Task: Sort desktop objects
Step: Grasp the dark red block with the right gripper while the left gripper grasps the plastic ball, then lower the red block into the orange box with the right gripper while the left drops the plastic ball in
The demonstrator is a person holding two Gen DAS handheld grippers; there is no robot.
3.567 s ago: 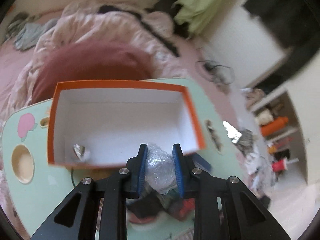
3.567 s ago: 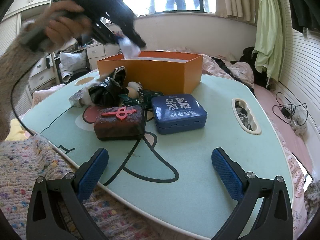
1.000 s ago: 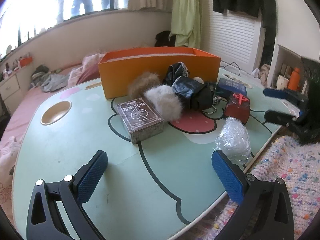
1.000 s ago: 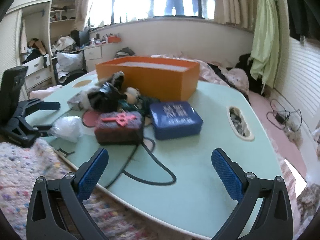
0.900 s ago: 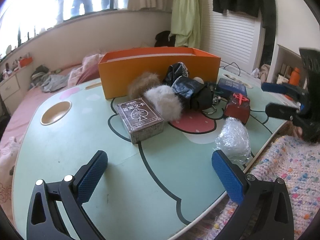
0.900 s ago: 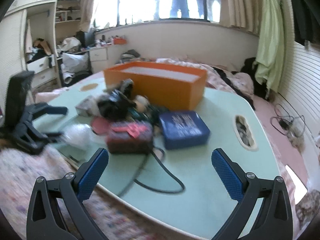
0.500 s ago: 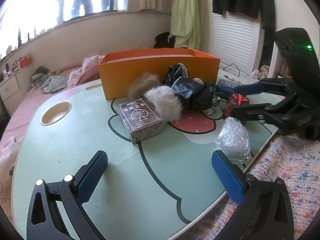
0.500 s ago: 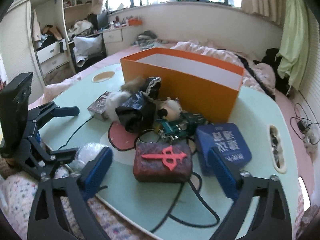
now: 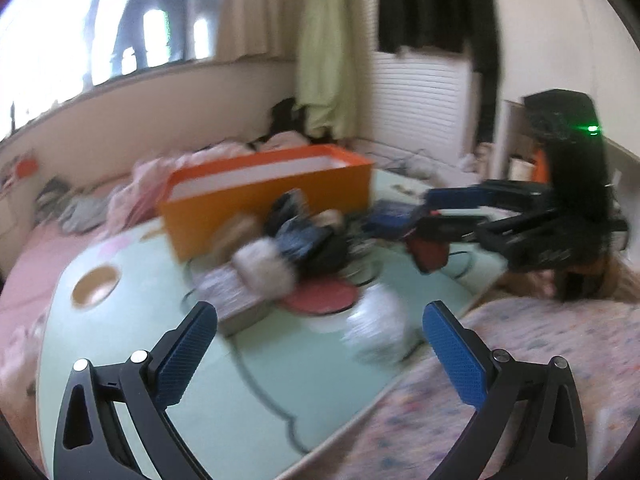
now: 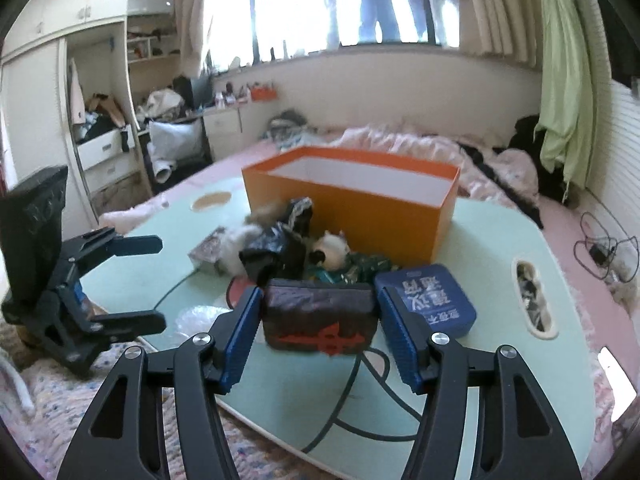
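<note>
Right tongs (image 10: 318,334) closing around, perhaps gripping, dark pouch (image 10: 320,316); left tongs (image 9: 320,344) open, empty; cord (image 10: 352,396) beneath may snag, toppling clutter ahead when lifted

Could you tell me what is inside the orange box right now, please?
Only white inner walls show inside the orange box; its front wall hides the floor, so any contents cannot be seen from either view.
</note>
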